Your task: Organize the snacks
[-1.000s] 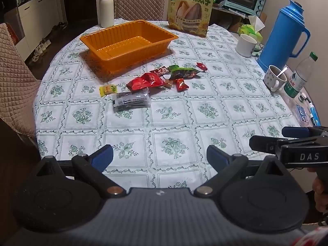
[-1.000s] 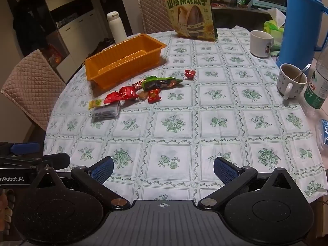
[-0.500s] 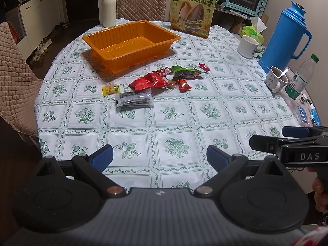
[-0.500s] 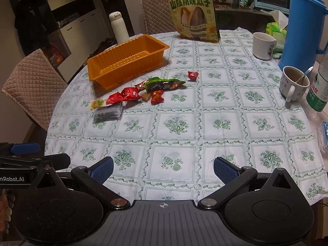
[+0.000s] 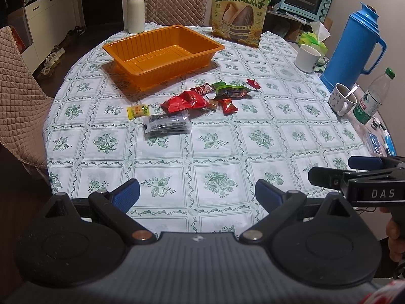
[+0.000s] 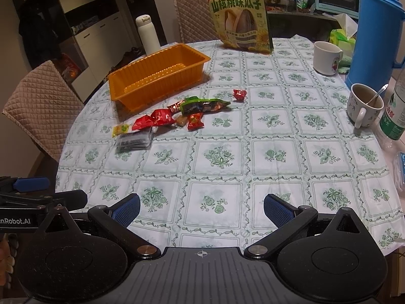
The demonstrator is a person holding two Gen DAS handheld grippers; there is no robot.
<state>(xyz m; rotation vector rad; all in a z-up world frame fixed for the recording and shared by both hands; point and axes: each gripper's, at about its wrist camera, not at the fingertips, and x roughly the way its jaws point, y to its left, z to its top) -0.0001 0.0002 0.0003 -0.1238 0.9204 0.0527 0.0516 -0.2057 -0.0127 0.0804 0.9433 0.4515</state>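
Observation:
An empty orange tray point(image 5: 141, 48) point(image 6: 126, 96) stands at the far left of the round table. In front of it lies a loose cluster of snacks: red packets point(image 5: 183, 101) point(image 6: 154, 120), a green wrapper point(image 5: 231, 91) point(image 6: 202, 105), a small yellow candy point(image 5: 138, 111) point(image 6: 121, 129), a clear dark packet point(image 5: 165, 124) point(image 6: 134, 140) and a lone red candy point(image 5: 253, 83) point(image 6: 239, 93). My left gripper point(image 5: 197, 195) and right gripper point(image 6: 201, 207) hover open over the near table edge, far from the snacks, holding nothing.
A big sunflower-seed bag point(image 5: 239, 12) stands at the back beside a white flask point(image 5: 135, 10). On the right are a blue thermos point(image 5: 354, 48), two mugs point(image 5: 307, 58) point(image 5: 343, 98) and a water bottle point(image 5: 372, 98). Quilted chairs point(image 5: 17, 93) flank the table.
Both grippers have edged slightly forward toward the table, so the tray and snacks sit a little lower in view. Jaws stayed open; no snack moved.

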